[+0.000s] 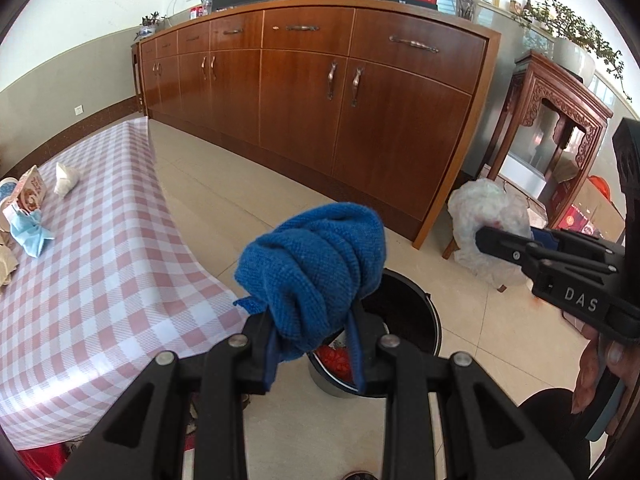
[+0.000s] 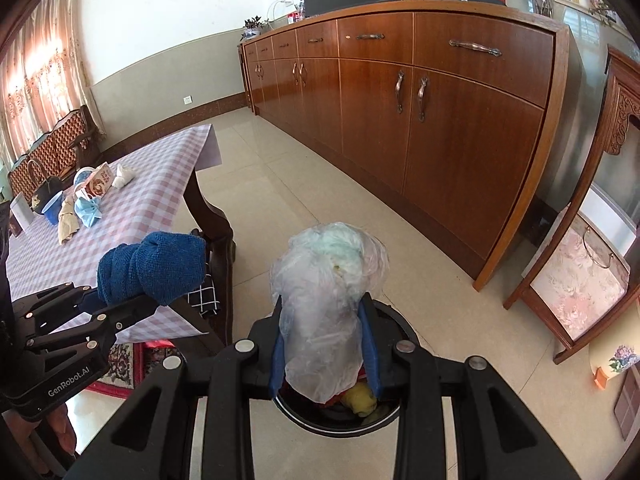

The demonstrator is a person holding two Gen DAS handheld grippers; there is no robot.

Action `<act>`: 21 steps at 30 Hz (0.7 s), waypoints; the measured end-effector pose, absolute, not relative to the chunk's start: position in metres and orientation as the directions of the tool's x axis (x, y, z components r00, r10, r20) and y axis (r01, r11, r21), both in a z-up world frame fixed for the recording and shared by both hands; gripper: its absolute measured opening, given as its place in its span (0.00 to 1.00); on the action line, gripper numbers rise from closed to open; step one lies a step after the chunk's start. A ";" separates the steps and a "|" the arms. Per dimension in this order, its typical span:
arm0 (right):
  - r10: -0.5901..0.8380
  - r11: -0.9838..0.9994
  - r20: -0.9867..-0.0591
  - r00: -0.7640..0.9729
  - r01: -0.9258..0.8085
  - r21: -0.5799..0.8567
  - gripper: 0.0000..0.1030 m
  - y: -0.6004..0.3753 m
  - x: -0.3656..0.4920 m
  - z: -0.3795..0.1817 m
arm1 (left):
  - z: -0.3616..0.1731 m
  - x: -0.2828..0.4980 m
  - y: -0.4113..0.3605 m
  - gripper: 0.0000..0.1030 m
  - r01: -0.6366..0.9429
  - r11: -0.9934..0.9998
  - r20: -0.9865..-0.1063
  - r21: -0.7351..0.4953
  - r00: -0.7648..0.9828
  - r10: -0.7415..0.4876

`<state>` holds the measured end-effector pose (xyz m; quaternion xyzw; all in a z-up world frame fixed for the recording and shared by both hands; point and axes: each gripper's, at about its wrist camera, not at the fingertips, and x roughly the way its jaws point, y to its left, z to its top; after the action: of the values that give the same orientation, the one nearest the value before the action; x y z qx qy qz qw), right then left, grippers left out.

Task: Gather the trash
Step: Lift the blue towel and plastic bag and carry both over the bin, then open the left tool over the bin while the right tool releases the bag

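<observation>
- The left gripper (image 1: pixel 314 344) is holding a bunched blue cloth (image 1: pixel 314 276), its jaws closing narrowly on the lower part of the bundle.
- The right gripper (image 2: pixel 325 354) is gripping a crumpled clear plastic bag (image 2: pixel 330 300), the jaws pressing on both sides of it.
- Both loads are hanging over a round dark trash bin (image 2: pixel 394 408) standing on the tiled floor (image 2: pixel 320 184); red and yellow waste is showing inside the bin.
- In the left wrist view, the cloth is covering the near left part of the bin rim (image 1: pixel 434 320), and the right gripper is holding the bag to the right of it.
- The two grippers are working side by side, near each other but apart.
- The surface (image 1: pixel 100 264), covered with a pink checked cloth, is lying to the left; its near corner is standing just beside the bin.
- More trash is resting on the far part of the surface: a blue face mask (image 1: pixel 30 232), a white crumpled wad (image 1: pixel 66 178) and a printed carton (image 1: pixel 30 194).
- A long wooden cabinet (image 2: pixel 440 112) is running along the far side, with a wide strip of floor lying open between it and the surface edge.
- A carved wooden stand (image 2: pixel 600 240) is limiting room on the right.
</observation>
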<state>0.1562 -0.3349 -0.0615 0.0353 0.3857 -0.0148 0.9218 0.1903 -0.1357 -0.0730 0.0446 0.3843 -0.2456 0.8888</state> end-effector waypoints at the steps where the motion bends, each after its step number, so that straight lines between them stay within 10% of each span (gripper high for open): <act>1: -0.003 0.997 -0.719 0.695 0.058 0.052 0.33 -0.338 0.157 -0.065 | -0.077 0.192 -0.140 0.29 0.475 0.873 -0.711 -0.111 0.575 -0.404; 21: 0.051 0.996 -0.888 0.458 -0.087 0.013 0.33 -0.379 0.198 -0.191 | -0.171 0.230 -0.195 0.29 0.506 0.846 -0.836 -0.168 0.381 -0.394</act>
<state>0.1984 -0.3792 -0.1910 -0.0169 0.5190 0.0404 0.8536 0.2300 -0.1946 -0.1713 0.0577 0.4857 -0.2717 0.8288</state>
